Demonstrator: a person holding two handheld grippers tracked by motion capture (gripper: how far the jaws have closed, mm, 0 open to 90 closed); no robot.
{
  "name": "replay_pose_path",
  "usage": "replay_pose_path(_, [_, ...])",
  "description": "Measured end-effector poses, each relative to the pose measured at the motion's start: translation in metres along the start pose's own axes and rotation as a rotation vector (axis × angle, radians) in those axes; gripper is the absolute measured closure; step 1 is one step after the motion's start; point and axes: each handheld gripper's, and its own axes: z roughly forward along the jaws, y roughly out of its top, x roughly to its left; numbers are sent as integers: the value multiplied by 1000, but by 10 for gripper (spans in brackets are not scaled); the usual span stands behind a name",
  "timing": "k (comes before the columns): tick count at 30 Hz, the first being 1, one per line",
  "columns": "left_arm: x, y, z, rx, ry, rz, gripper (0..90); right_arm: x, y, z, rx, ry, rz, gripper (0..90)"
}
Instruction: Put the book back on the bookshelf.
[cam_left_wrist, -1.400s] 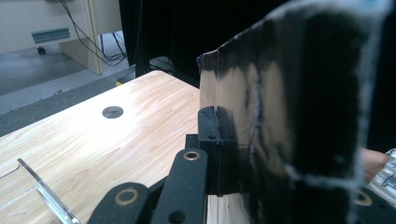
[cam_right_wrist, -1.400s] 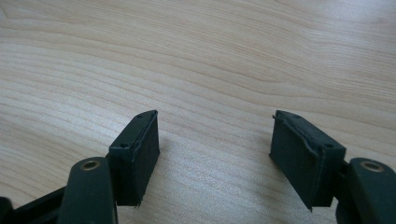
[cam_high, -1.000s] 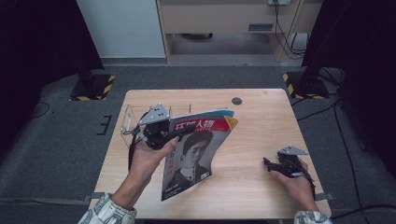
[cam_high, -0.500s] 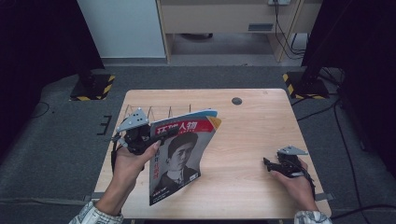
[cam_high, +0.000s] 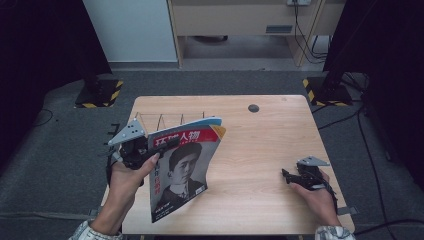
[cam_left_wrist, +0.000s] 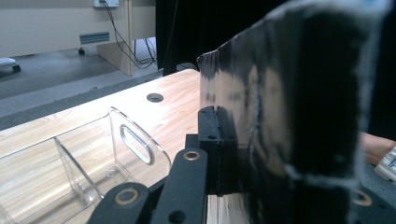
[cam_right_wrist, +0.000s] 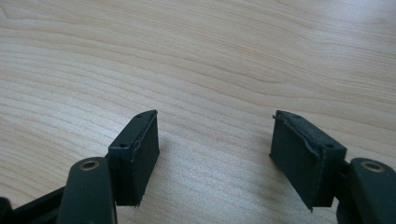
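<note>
Meanwhile, the left gripper (cam_high: 167, 145), clamped on the magazine (cam_high: 182, 167), has carried it left toward the clear rack (cam_left_wrist: 93, 158); the right gripper (cam_right_wrist: 215, 154) rests unmoved, jaws apart and empty.

Grey carpet floor (cam_high: 60, 145), white cabinet (cam_high: 131, 30), beige desk (cam_high: 235, 17) behind

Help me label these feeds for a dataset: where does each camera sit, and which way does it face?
High view: above the person's side, looking forward and down at the table; both forearms, left tool, right tool.
Left gripper view: rides the left tool, facing the magazine and clear rack.
Right gripper view: rides the right tool, facing bare wood.
High and left views share magazine and rack.
</note>
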Motion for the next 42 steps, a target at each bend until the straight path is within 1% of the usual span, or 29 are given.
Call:
replay_pose_path(10, [10,-3,-18,-6,35,-10,867,0,0,0,0,0,0,324])
replay_pose_path(14, [13,-4,-22,-4,46,-9,867,0,0,0,0,0,0,324])
replay_pose_path(18, [15,-6,-26,-11,50,-17,867,0,0,0,1,0,-2,324])
replay_pose_path(28, [17,-7,-38,-20,64,-19,867,0,0,0,1,1,-2,325])
replay_pose_path(37, [22,-10,-43,-14,80,-24,867,0,0,0,0,-1,-1,324])
replay_pose_path(42, [25,-11,-48,-20,91,-28,867,0,0,0,1,1,-2,325])
